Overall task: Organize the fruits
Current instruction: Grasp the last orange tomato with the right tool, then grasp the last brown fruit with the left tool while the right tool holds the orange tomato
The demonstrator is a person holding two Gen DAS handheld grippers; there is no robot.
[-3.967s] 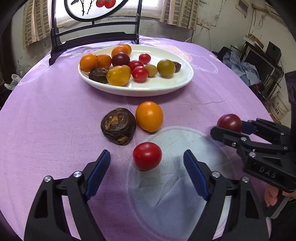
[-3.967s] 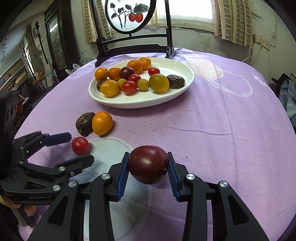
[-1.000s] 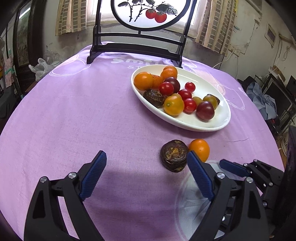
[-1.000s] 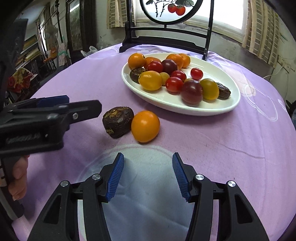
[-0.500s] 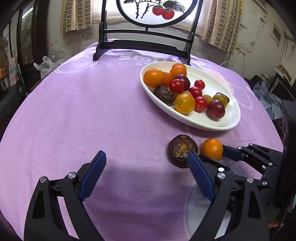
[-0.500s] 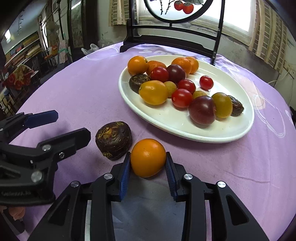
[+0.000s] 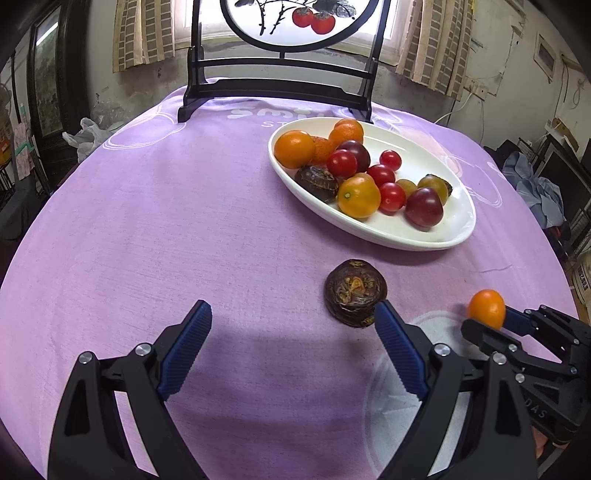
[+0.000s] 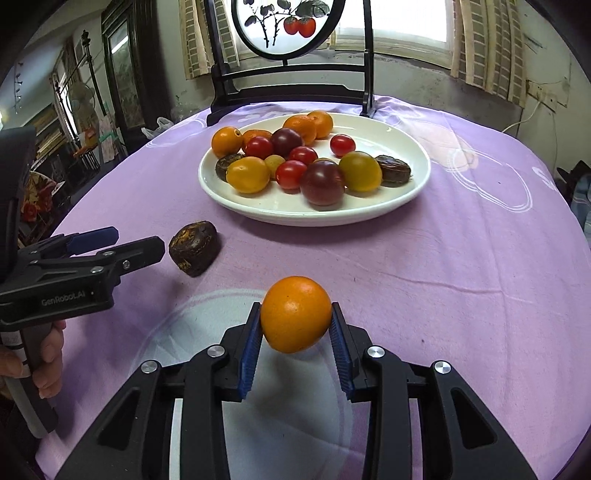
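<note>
A purple tablecloth is spread over the round table. At upper centre, a dark wooden stand with a painted round panel is backed by a bright window flanked by striped curtains.

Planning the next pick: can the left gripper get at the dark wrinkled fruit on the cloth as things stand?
Probably yes. The left gripper is open with nothing between its pads, and the dark wrinkled fruit lies alone on the purple cloth just ahead of its right finger. The right gripper, holding the orange fruit, sits off to the side.
</note>
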